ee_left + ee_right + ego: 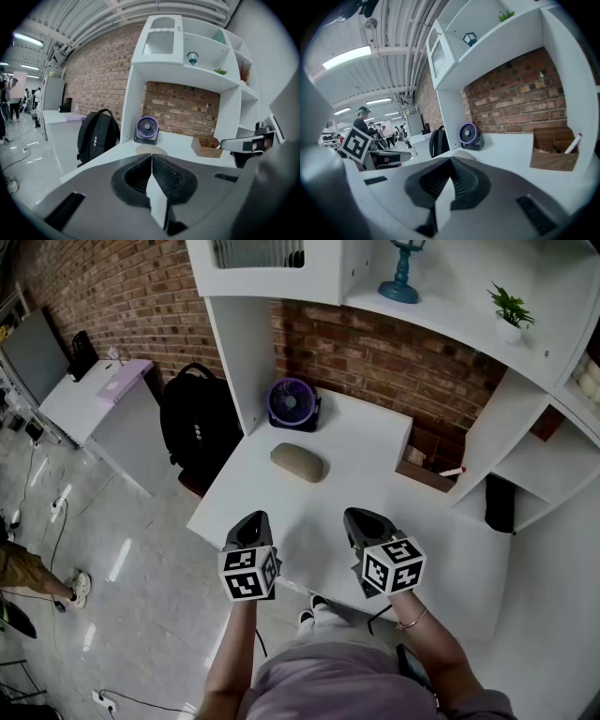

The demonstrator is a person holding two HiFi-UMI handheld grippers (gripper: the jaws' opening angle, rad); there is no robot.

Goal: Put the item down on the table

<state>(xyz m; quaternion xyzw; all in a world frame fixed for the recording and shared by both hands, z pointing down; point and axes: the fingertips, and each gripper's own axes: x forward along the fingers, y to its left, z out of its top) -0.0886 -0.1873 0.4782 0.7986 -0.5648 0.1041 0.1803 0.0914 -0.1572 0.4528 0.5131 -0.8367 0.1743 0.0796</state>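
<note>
1. Both tongs are closed and hold nothing. The left gripper point(253, 521) and the right gripper point(362, 518) each show ribbed jaws pressed together tip to tip in their own views, with no object between them.
2. They are held side by side over the near edge of the white table point(375, 442), apart from each other, pointing toward the wall and slightly downward.
3. The item point(298, 462), a tan, rounded oblong thing, lies flat on the table ahead of both grippers and well apart from them; neither gripper touches it.
4. Just behind the item stands a small purple fan point(292, 403), next to the upright of the shelf unit point(234, 343) and facing out over the table.
5. Further right, at the back of the table by the brick wall point(394, 357), sits an open wooden box point(424, 470) with a red-tipped pen point(452, 471) sticking out of it.
6. A black backpack point(195, 423) stands upright beside the table's left side.
7. On the white shelf above are two small things — a potted plant point(509, 310) to the right and a blue stand point(400, 282) nearer the middle.
</note>
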